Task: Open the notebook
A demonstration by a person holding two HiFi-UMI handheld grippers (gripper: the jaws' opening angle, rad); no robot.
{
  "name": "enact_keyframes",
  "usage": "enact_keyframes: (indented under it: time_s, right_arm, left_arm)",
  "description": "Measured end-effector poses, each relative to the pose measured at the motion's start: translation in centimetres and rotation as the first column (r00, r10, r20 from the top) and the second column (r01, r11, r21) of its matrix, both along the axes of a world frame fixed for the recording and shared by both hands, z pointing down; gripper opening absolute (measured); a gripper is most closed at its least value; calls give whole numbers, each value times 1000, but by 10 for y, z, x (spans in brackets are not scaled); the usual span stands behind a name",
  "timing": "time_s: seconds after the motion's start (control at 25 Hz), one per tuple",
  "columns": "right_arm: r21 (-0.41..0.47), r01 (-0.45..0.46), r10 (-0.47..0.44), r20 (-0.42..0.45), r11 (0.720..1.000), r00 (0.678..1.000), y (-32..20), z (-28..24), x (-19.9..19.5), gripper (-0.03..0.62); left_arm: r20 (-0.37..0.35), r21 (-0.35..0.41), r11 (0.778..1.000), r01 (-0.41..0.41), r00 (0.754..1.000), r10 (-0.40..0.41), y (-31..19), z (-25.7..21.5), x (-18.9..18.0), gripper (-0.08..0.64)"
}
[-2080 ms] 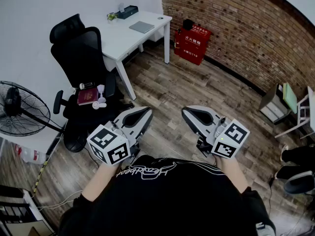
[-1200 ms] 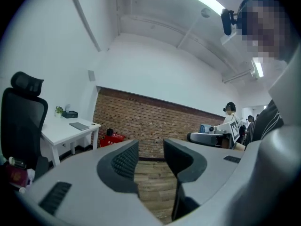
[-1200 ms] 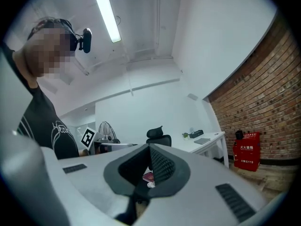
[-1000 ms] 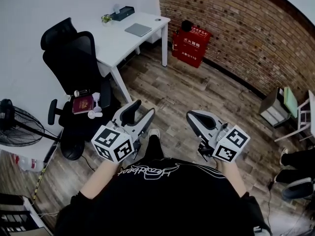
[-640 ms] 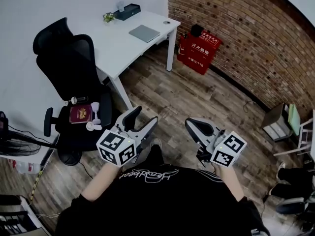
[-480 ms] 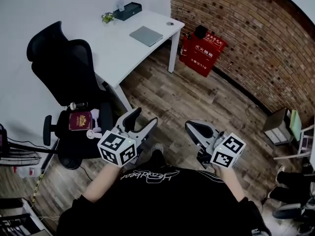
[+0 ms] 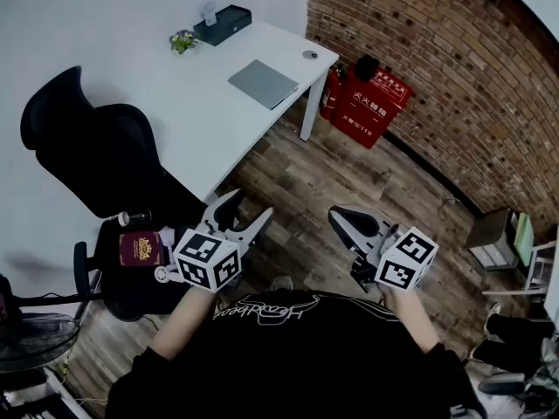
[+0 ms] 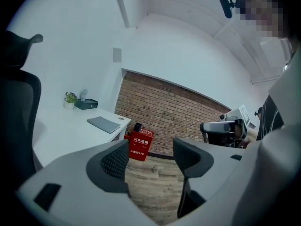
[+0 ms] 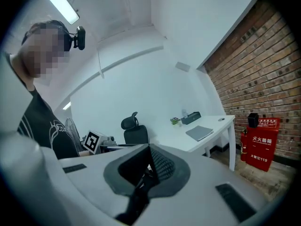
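Left gripper (image 8: 150,150) jaws just opening wide, nothing between them, right gripper (image 9: 149,157) pinched together and empty, grey notebook (image 7: 264,83) closed on white desk (image 7: 196,112), maroon booklet (image 7: 141,250) on chair seat (image 7: 112,279) only in head view.

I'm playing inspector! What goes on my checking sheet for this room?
Surface: white desk, mostly bare.
Job's things: grey notebook, closed, flat on the desk.
Clutter: small plant and dark box at the desk's far edge; red booklet on the black office chair.
Grippers: left gripper has just been opening, nothing between its jaws; right gripper shut, empty.
Cables: thin one on the wooden floor by the brick wall.
Surroundings: red cabinet, fan.
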State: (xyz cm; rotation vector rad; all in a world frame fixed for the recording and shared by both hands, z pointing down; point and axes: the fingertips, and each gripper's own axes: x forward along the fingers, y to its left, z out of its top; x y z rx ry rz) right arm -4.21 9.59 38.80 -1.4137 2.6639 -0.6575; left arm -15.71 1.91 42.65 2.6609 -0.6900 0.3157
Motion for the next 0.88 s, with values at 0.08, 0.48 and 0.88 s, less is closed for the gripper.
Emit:
enact_keyframes:
  time_s: [0.08, 0.48, 0.88]
  right_arm:
    - [-2, -3, 3, 2, 1000, 1000, -11, 2, 5, 0]
    - [12, 31, -32, 39, 999, 999, -86, 16, 50, -2]
    - [17, 199, -199, 9, 980, 980, -221, 11, 133, 0]
  left_arm:
    - [9, 11, 1000, -6, 1000, 6, -13, -2, 7, 298]
    - [39, 37, 999, 29, 999, -31, -82, 4, 51, 298]
    - [59, 52, 981, 188, 980, -191, -199, 6, 129, 298]
